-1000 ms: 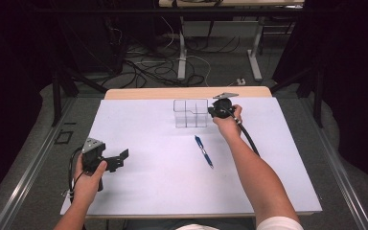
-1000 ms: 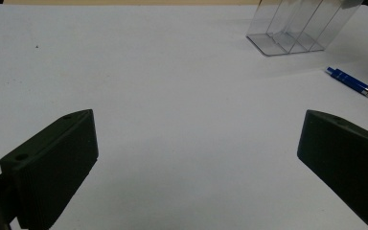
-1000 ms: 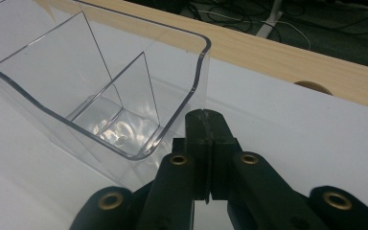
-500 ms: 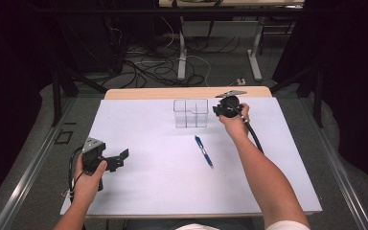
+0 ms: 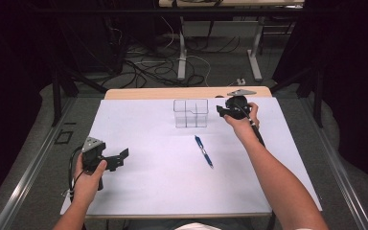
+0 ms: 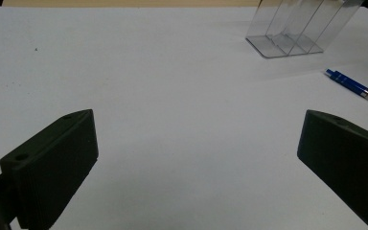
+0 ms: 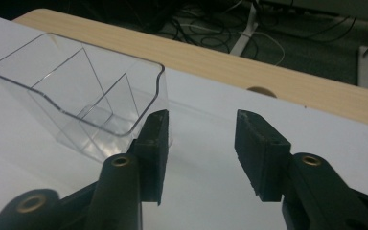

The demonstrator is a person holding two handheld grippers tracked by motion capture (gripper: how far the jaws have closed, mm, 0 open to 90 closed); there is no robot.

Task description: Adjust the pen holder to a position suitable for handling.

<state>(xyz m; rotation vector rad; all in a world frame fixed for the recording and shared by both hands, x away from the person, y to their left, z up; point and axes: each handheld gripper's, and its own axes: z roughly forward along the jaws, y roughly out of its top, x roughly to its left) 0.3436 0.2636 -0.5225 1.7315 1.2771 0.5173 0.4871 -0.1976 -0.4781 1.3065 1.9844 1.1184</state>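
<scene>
High view overhead, facing forward; both tool views low, close, sharing the clear organizer (image 5: pixel 190 113) with it

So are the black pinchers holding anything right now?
No, nothing. The left gripper is open over bare white paper. The right gripper is open beside the clear organizer, not gripping it.

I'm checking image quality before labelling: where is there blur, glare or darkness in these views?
High view: the surroundings are dark, the white table cover evenly lit. Left gripper view: the near black jaws are soft, the pen sharper. Right gripper view: the clear organizer shows only by its bright edges.
</scene>
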